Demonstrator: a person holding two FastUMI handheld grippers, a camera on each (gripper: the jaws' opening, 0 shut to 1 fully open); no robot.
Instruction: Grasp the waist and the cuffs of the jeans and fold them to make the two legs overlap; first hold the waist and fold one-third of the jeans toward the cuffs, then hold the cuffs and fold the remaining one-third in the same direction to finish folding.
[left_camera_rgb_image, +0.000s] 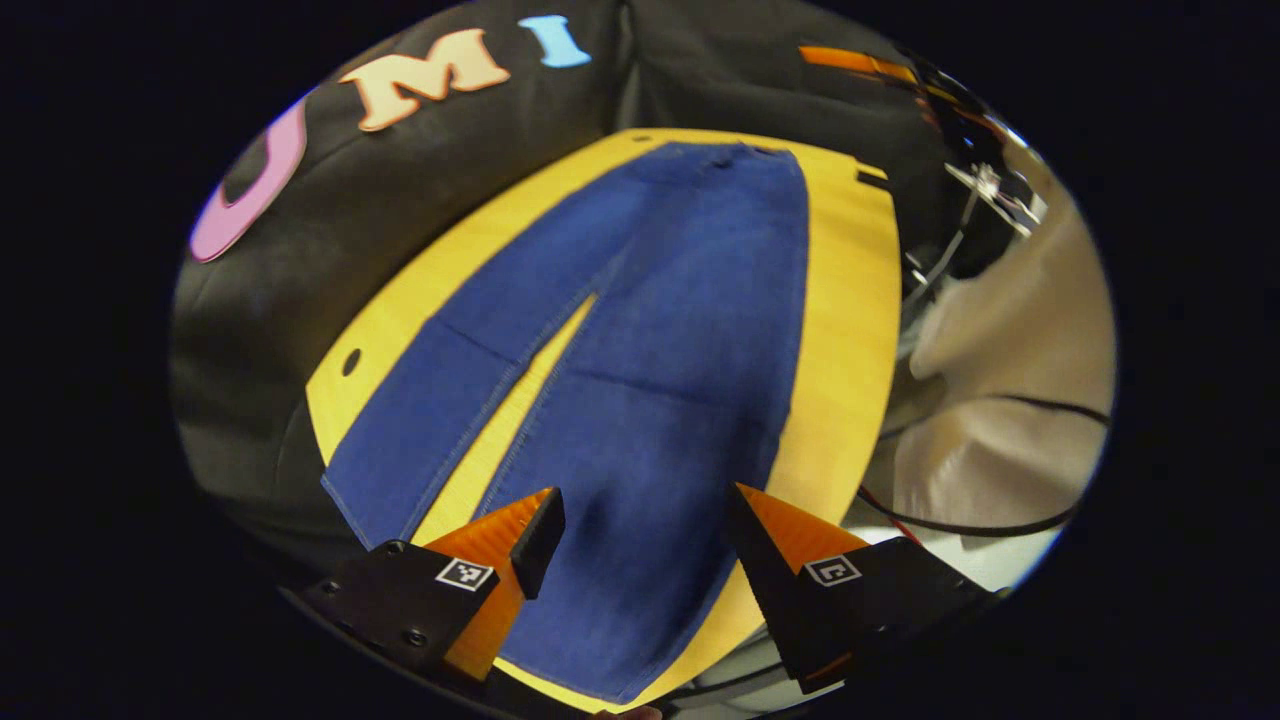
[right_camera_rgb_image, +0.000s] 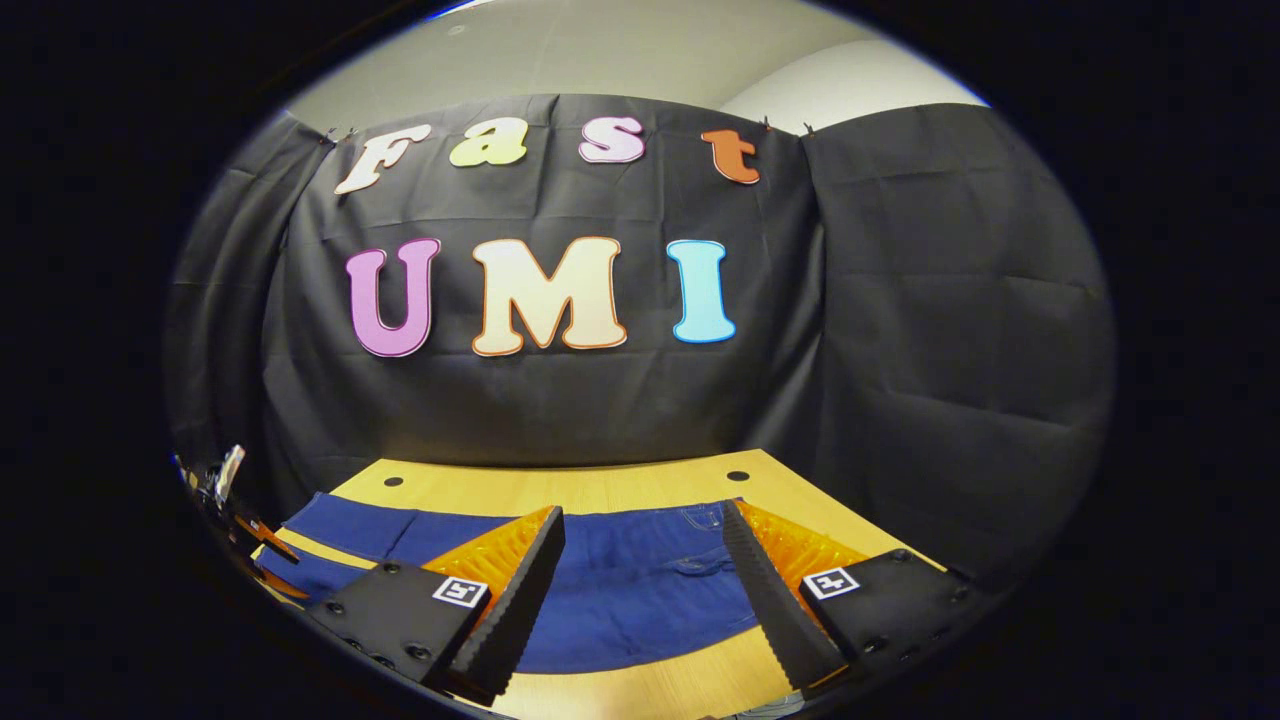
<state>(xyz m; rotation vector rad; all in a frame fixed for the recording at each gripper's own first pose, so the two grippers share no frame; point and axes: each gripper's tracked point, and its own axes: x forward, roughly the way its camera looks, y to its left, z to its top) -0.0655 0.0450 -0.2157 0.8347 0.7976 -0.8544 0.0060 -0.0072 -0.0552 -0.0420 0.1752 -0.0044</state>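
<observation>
Blue jeans (left_camera_rgb_image: 640, 330) lie flat on the yellow table (left_camera_rgb_image: 850, 330), their two legs spread with a narrow gap between them. The cuffs are nearest in the left gripper view and the waist (left_camera_rgb_image: 720, 155) is at the far end. My left gripper (left_camera_rgb_image: 640, 510) hovers open over the cuff of the right-hand leg, with nothing between its orange fingers. In the right gripper view the jeans (right_camera_rgb_image: 620, 590) run sideways, waist (right_camera_rgb_image: 700, 520) to the right. My right gripper (right_camera_rgb_image: 642, 520) is open just above the waist end, holding nothing.
A person's light clothing (left_camera_rgb_image: 1010, 400) and black cables (left_camera_rgb_image: 960, 525) sit off the table's right side in the left gripper view. The table (right_camera_rgb_image: 600, 490) has small round holes (right_camera_rgb_image: 738, 476) near its far corners. The black cloth wall hangs close behind it.
</observation>
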